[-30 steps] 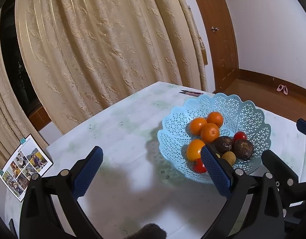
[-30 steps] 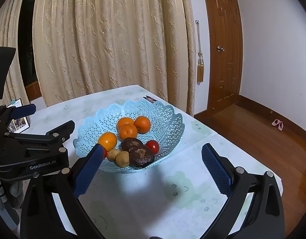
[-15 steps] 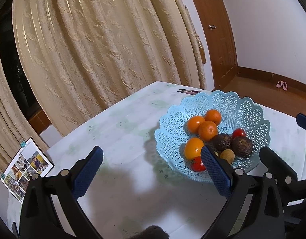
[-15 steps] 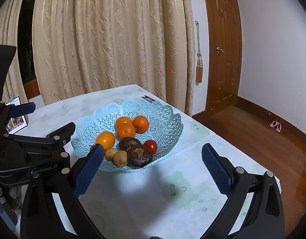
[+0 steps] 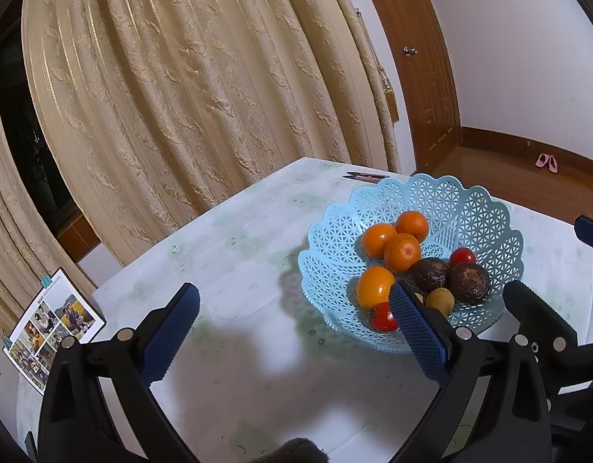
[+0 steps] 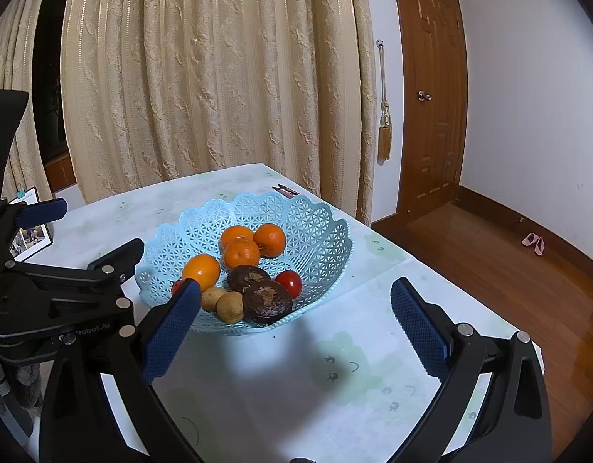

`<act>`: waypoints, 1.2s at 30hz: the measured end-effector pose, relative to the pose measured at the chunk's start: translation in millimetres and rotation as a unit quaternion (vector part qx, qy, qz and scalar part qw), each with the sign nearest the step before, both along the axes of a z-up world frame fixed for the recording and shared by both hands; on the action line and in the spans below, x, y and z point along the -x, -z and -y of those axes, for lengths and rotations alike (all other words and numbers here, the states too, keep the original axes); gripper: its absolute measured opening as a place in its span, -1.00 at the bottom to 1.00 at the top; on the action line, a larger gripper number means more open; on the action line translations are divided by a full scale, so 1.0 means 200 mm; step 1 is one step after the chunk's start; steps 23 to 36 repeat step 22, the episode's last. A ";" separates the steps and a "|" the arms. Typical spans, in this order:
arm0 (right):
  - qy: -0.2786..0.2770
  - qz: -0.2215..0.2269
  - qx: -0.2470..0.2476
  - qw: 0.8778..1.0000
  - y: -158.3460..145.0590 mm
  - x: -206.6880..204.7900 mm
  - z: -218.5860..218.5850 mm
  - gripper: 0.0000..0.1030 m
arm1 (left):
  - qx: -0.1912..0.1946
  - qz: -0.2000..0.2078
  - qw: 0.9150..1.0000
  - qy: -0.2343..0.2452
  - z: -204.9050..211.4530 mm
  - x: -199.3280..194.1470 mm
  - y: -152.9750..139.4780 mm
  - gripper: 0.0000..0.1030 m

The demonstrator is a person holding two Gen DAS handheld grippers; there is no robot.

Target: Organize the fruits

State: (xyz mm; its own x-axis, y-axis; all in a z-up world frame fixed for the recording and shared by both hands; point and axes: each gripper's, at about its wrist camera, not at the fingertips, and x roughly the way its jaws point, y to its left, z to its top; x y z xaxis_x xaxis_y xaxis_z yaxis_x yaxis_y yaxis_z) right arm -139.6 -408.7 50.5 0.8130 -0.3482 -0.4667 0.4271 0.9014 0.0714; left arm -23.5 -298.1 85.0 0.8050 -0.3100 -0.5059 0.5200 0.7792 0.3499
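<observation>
Left wrist view: finger pad (image 5: 418, 330) partly hides basket (image 5: 335, 231) fruit.

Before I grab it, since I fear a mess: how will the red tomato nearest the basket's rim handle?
The tomato looks smooth and glossy, so it may slip between the jaws. It is round, so it will likely roll if nudged. Its thin skin probably bruises or bursts under a hard squeeze; it lies against the basket wall.

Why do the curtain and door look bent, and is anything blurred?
Left wrist view: fisheye lens bows the curtain and door; dark corners. Right wrist view: same bending, basket sharp, soft shadow on the tablecloth, sheen on the floor.
</observation>
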 end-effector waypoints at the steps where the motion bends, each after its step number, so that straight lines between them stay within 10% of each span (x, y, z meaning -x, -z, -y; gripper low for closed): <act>1: 0.000 0.000 0.000 1.000 0.00 0.00 0.00 0.94 | 0.000 0.000 1.000 0.000 0.00 0.00 0.00 0.90; 36: -0.061 -0.025 -0.028 0.997 0.03 -0.05 -0.16 0.94 | 0.008 -0.074 0.994 -0.082 -0.38 -0.12 0.03 0.90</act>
